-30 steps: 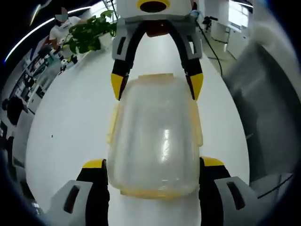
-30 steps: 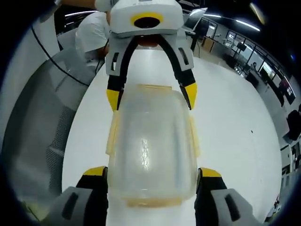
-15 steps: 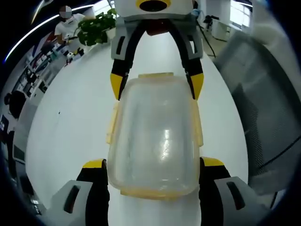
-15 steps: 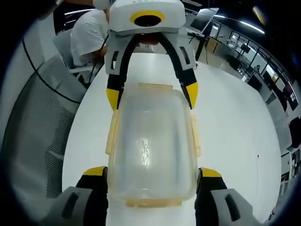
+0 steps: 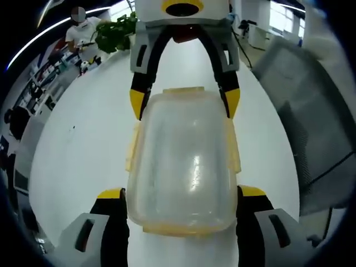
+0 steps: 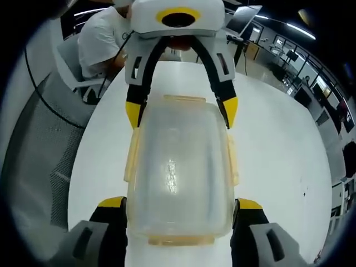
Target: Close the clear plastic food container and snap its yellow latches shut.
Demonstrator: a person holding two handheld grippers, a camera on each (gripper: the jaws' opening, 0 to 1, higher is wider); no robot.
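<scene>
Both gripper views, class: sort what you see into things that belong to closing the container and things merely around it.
Belongs to the job:
clear plastic food container
yellow latches
left gripper
right gripper

Just around:
white table
potted plant
mesh chair

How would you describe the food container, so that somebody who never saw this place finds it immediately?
Look at the long white table that runs through the office. In its middle lies a clear plastic container with rounded corners, held between the left claw at one end and the right claw at the other. Its pale yellow latches along the edges set it apart: nothing else on the table has them.
</scene>
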